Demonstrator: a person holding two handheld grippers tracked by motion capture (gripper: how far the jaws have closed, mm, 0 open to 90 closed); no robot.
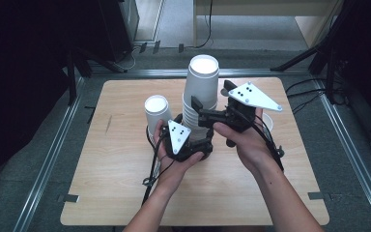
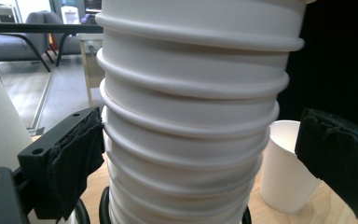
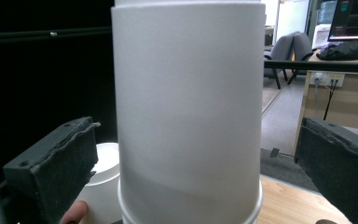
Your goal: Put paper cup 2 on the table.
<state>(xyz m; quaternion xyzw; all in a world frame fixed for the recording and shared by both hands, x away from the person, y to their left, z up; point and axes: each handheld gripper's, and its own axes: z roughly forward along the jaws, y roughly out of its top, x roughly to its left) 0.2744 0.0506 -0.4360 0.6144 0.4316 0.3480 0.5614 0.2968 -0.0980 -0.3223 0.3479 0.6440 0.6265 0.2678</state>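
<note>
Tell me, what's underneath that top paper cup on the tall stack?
Under the top cup sits a stack of nested white cups, their rolled rims showing one above another. The stack's foot is hidden behind the left gripper, so its support can't be seen.

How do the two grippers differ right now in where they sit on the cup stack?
The left gripper sits low, around the ribbed rims of the cup stack; the right gripper sits higher, around the smooth wall of the top cup. The left gripper's jaws stand wide, one pad at the rims, the other clear; the right gripper's jaws both stand apart from the cup. Both are open and straddle the same stack.
</note>
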